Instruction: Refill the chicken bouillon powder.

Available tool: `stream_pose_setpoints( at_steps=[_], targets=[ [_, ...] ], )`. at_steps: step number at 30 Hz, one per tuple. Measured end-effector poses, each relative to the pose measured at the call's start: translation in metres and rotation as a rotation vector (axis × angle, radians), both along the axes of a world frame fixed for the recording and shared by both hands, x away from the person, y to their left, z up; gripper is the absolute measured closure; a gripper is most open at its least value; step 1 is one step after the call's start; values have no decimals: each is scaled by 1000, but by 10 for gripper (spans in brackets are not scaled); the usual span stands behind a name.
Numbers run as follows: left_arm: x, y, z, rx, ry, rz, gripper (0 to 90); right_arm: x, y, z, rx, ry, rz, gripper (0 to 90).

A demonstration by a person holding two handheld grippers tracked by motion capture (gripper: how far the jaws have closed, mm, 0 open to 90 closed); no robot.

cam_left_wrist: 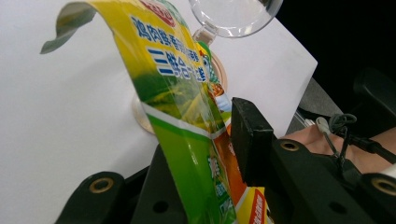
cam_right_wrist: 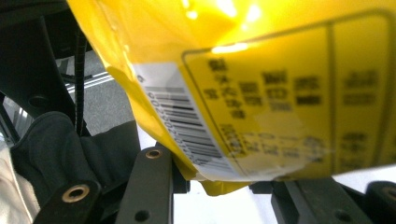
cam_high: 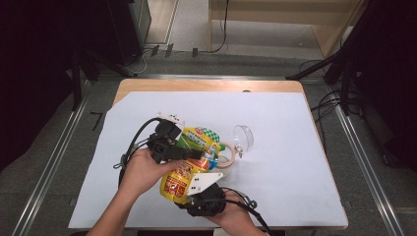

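- Pouch point(cam_high: 189, 164): we count one, glossy yellow-green plastic, at lower centre.
- Left gripper point(cam_high: 196, 154) pinches it; right gripper point(cam_high: 189, 194) pinches its bottom.
- One clear round lid point(cam_high: 243, 137) beside it.

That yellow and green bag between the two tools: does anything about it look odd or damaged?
Its top is open: on the bag a loose strip curls away at the upper left. No spill shows. It hangs tilted over a jar whose clear lid stands flipped open.
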State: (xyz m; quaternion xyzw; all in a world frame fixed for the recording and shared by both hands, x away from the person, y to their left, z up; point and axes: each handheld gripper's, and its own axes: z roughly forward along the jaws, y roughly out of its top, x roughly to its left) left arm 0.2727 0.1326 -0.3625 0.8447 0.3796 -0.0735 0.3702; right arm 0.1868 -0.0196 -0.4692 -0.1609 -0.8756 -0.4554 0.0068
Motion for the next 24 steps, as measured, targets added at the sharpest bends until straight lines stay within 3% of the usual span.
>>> stream_pose_setpoints(
  at_steps=[3,8,10,13,18,24],
  targets=[
    [2,0,-1,-1,6,4,751,-1,2,1,-5,1,13,681],
    [12,1,-5,-26,66,12,742,-1,6,6,-31,-23,50,666],
    [16,0,-5,-4,76,15,740,0,7,8,-33,-11,58,663],
    [23,-2,-3,8,83,13,722,3,7,9,-21,4,59,659],
    [36,-7,1,-40,121,19,727,9,8,18,2,12,51,653],
    [46,-10,4,-32,147,12,716,15,11,25,21,10,41,652]
  ],
)
